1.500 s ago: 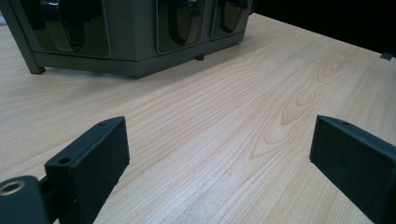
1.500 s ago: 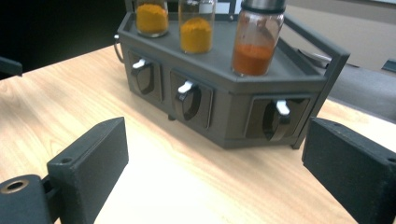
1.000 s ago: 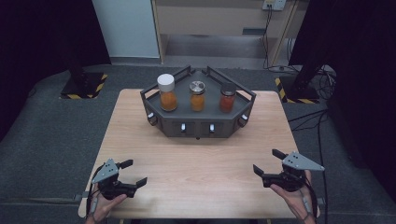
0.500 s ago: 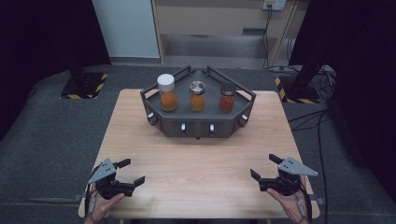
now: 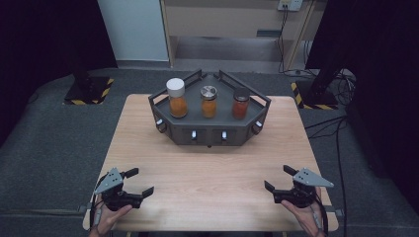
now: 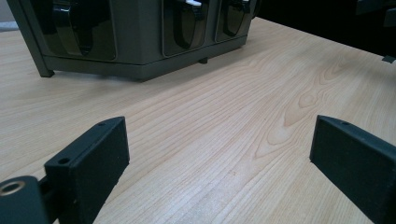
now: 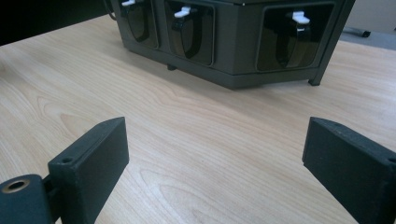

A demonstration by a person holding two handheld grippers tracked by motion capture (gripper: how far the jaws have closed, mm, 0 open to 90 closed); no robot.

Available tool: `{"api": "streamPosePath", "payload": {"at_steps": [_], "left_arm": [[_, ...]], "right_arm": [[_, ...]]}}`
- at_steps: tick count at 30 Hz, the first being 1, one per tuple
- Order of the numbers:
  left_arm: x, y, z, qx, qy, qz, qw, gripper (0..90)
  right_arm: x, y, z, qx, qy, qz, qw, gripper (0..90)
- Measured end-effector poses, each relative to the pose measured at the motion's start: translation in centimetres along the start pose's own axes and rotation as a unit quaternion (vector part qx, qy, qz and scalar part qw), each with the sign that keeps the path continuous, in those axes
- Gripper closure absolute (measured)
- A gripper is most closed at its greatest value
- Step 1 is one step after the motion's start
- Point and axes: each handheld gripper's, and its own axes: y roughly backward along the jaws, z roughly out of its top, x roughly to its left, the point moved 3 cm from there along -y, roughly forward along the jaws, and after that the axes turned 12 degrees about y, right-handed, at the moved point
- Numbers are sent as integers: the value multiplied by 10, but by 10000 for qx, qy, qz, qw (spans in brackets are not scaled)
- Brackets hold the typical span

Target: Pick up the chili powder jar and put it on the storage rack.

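Note:
A dark grey angular rack (image 5: pixel 212 129) stands at the far middle of the wooden table (image 5: pixel 212 173). On its top stand three jars of orange-red powder: a white-lidded jar (image 5: pixel 177 98), a metal-lidded jar (image 5: pixel 209 101) and a dark-lidded jar (image 5: pixel 240 103). My left gripper (image 5: pixel 139 181) rests open near the front left corner, nothing between its jaws. My right gripper (image 5: pixel 278 178) rests open near the front right corner, also empty. The rack's front panels with white levers (image 7: pixel 183 11) face the right gripper view; the rack (image 6: pixel 121 32) sits ahead in the left gripper view.
Bare tabletop lies between the grippers and the rack. Beyond the table are a grey floor, stand bases with yellow-black tape (image 5: pixel 88 89), cables (image 5: pixel 341 128) at the right and a cabinet (image 5: pixel 232 29) at the back.
Both grippers have drifted slightly toward the table's front edge and settled low; their jaws stay open. The rack and jars have not moved.

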Motion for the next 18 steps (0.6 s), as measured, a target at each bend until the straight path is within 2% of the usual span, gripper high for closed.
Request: {"api": "streamPosePath", "payload": {"at_steps": [6, 18], "left_arm": [[0, -1, 0, 15, -20, -11, 10000, 39], [0, -1, 0, 10, -11, -18, 10000, 39]], "right_arm": [[2, -3, 0, 88, 111, 31, 9999, 69], [1, -4, 0, 111, 81, 46, 9999, 66]]}}
